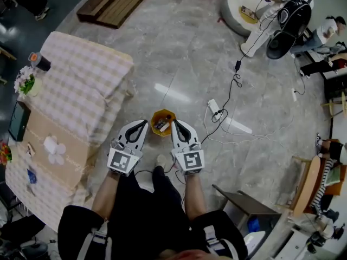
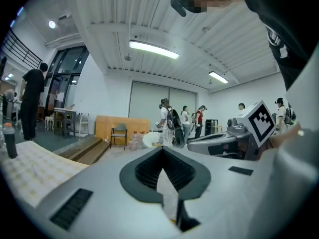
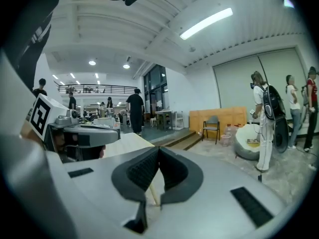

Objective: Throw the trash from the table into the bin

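Scraps [image 1: 161,125] already inside the yellow bin [image 1: 164,111] on the floor, right between the two tools: left gripper [image 1: 142,124] just beside its left rim, right gripper [image 1: 177,123] just beside its right. Both pairs of jaws closed tip to tip, with nothing between the pads. Held out forward and close to level on bare forearms [image 1: 106,191], marker cubes toward the body. More to the left: crumpled white paper [image 1: 54,148] on the checked table [image 1: 92,75], well apart from both tools.
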The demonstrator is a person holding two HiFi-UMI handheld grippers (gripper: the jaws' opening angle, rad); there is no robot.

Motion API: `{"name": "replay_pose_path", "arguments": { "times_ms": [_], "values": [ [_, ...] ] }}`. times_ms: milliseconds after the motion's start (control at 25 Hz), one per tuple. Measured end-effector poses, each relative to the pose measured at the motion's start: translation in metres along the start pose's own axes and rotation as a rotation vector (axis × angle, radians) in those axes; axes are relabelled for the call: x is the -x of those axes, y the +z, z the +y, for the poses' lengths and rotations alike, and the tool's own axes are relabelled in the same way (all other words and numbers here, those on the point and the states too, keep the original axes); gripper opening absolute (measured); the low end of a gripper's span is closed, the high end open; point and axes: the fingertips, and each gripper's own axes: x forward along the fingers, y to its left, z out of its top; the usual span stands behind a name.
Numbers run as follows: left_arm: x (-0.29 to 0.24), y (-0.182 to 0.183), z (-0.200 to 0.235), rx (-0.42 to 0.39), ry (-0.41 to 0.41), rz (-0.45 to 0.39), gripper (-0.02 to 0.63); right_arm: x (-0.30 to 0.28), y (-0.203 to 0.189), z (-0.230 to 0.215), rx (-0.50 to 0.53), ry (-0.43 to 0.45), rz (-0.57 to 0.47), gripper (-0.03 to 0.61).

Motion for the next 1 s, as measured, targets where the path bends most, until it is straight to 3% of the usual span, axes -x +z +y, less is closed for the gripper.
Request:
{"name": "replay_pose_path", "arguments": {
  "times_ms": [160, 400, 800, 1000],
  "values": [
    [0.014, 0.004, -0.001, -0.015, 0.094, -0.001, 0.003, -0.007, 0.019, 0.027, 0.048, 0.145, -0.028, 0.006],
    [0.075, 0.012, 0.018, -0.003, 0.338, -0.037, 0.003, -0.017, 0.022, 0.092, 0.073, 0.381, -0.030, 0.006],
    [0.254, -0.015, 0.068, 0.041, 0.729, -0.014, 0.003, -0.028, 0.011, 0.259, 0.115, 0.686, -0.002, 0.006],
    [0.341, -0.033, 0.087, 0.077, 0.847, -0.004, 0.003, -0.033, 0.006, 0.353, 0.140, 0.802, 0.005, 0.006]
  ]
}}
